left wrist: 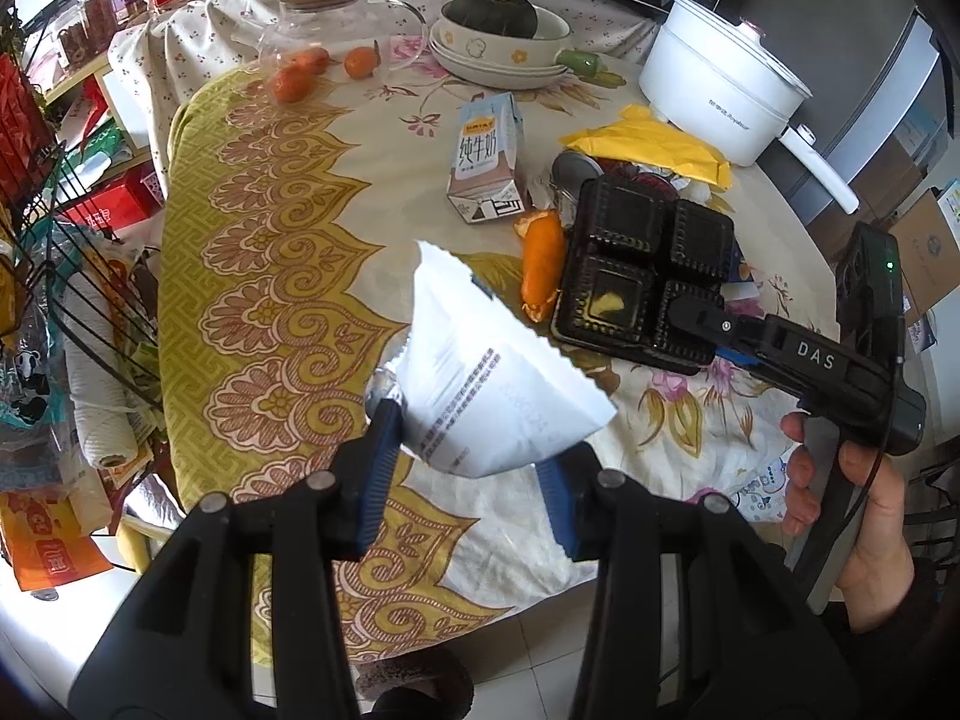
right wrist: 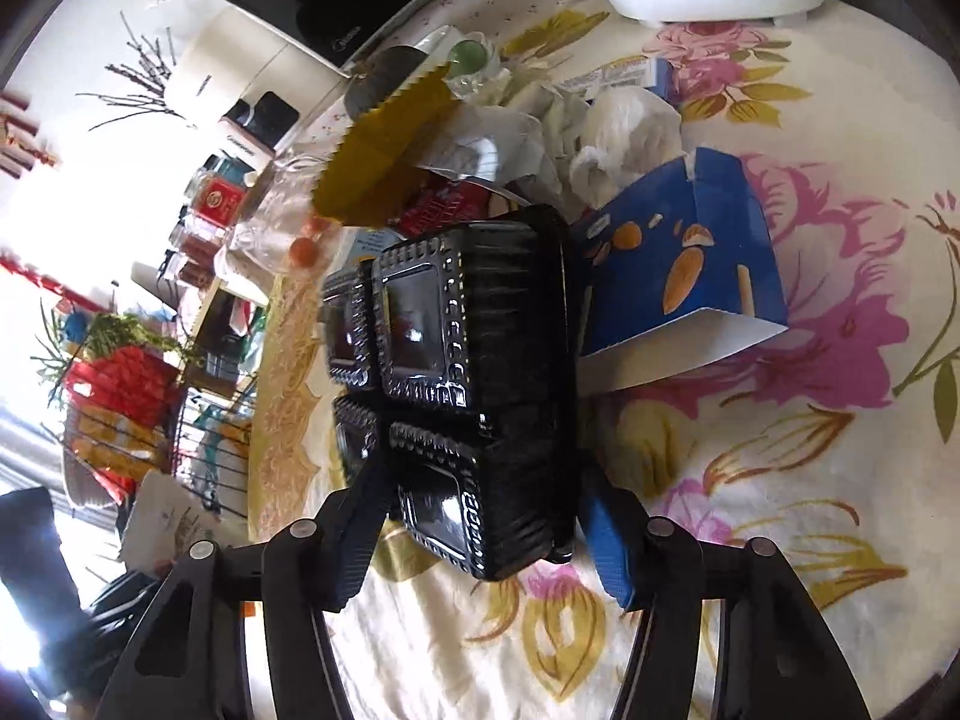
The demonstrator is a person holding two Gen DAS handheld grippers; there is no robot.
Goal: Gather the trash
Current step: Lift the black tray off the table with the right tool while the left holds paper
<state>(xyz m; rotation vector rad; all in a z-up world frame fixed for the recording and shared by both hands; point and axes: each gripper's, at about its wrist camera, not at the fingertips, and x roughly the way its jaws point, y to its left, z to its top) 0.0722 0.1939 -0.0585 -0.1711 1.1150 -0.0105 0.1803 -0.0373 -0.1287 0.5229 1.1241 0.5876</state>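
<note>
The black plastic tray [right wrist: 474,396], a thin moulded piece with 4 square cells, lies upside down at the near edge of the trash heap on the tabletop [left wrist: 270,276]. It looks light and springy, likely to flex or crackle under pressure, with glossy ribbed walls that could slip; the side walls of a corner cell seem the best place to take hold. The right claw [right wrist: 480,534] straddles exactly that corner, 1 pad against the tray's inner side and the other at its outer wall, set narrow and apparently gripping it.

The left claw [left wrist: 474,480] holds 1 white sachet wrapper [left wrist: 492,384] pinched between its blue pads, lifted above the tabletop; it is thin, crinkly foil-like film, nearly weightless, and easy to crush.

Around the tray I count 1 milk carton [left wrist: 489,159], 1 strip of orange peel [left wrist: 540,264], 1 yellow wrapper [left wrist: 654,144], 1 blue snack box [right wrist: 684,276] lying torn open just beside the tray, and a clump of crumpled white tissue [right wrist: 612,138]. All of these look light. Farther back stand 1 white electric pot [left wrist: 720,84], 1 glass jug [left wrist: 336,30] and 3 small oranges [left wrist: 360,63], which are probably not trash.
</note>
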